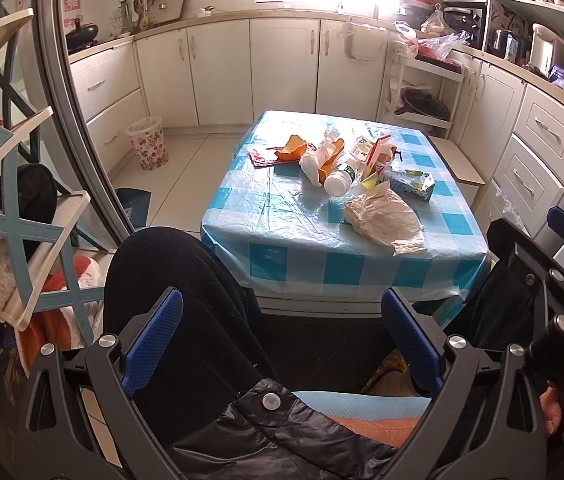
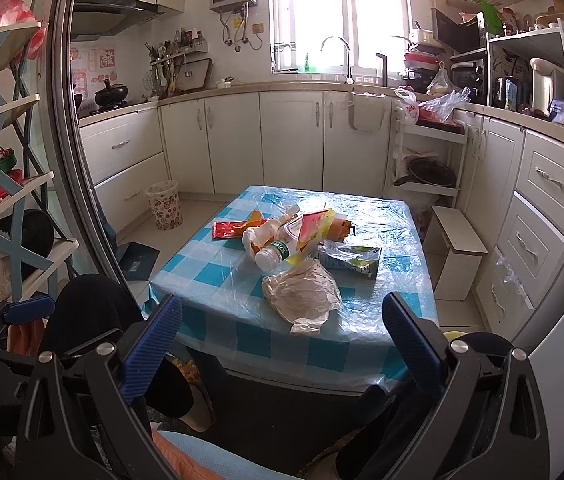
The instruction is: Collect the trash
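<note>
A pile of trash lies on a small table with a blue checked cloth (image 1: 290,264) (image 2: 218,336): a crumpled plastic bag (image 1: 382,220) (image 2: 302,292), a clear plastic bottle (image 1: 340,180) (image 2: 278,248), a green and white carton (image 1: 414,186) (image 2: 354,260), orange peel (image 1: 292,148) (image 2: 256,218), white tissue (image 1: 312,162) and a red wrapper (image 2: 224,230). A flowered waste basket (image 1: 148,142) (image 2: 164,204) stands on the floor at the left. My left gripper (image 1: 282,338) and right gripper (image 2: 282,340) are both open and empty, held short of the table over the person's lap.
Cream kitchen cabinets (image 1: 282,68) run along the back and right. A blue and cream shelf rack (image 1: 6,200) stands at the left beside a metal door frame (image 1: 66,100). A small white stool (image 2: 460,256) stands right of the table. The person's black-clad knee (image 1: 170,280) is close below.
</note>
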The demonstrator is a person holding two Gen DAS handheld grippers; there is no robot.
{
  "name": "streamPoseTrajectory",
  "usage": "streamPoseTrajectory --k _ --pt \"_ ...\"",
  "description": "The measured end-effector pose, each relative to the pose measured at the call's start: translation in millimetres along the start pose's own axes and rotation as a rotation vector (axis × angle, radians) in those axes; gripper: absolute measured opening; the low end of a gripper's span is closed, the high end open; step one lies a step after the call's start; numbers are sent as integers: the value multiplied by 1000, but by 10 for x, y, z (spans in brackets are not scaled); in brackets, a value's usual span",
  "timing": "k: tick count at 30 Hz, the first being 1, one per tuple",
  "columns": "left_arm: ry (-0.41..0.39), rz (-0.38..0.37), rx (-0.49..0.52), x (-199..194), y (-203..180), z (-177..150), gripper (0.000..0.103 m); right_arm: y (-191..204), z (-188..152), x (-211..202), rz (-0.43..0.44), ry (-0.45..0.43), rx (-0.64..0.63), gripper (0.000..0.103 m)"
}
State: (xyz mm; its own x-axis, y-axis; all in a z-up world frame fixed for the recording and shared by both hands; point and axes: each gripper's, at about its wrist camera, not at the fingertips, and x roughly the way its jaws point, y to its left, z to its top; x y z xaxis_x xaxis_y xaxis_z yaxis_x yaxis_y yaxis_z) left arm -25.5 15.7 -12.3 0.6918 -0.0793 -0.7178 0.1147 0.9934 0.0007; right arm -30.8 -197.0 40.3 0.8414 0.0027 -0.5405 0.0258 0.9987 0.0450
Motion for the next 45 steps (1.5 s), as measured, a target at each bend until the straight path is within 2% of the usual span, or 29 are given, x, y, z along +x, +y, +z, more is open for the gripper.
streamPoseTrajectory --k 9,17,28,35,38,40,41,43,45 --pt "9 3 -9 42 29 -24 95 -27 -30 38 2 12 7 96" --pt "-5 12 -14 261 98 115 95 -178 -31 322 -23 51 20 96" --pt "37 -2 -36 897 110 532 95 -446 -97 1361 -24 239 24 96" --pt "35 -27 15 1247 -41 819 95 -481 -74 2112 -23 331 -39 96" --pt "25 -5 61 1481 -137 1014 95 -519 -115 2315 -15 367 -36 96" --pt "41 -5 59 1683 -183 1163 95 -578 -160 2391 11 387 -8 88" --pt "52 -16 53 1771 -196 1224 95 -629 -185 2421 45 403 23 68" --pt "73 -52 39 1939 -253 1363 95 -721 -229 2441 90 423 76 46" --pt "58 -121 43 1961 -355 1458 95 -786 -224 2410 111 411 102 31"
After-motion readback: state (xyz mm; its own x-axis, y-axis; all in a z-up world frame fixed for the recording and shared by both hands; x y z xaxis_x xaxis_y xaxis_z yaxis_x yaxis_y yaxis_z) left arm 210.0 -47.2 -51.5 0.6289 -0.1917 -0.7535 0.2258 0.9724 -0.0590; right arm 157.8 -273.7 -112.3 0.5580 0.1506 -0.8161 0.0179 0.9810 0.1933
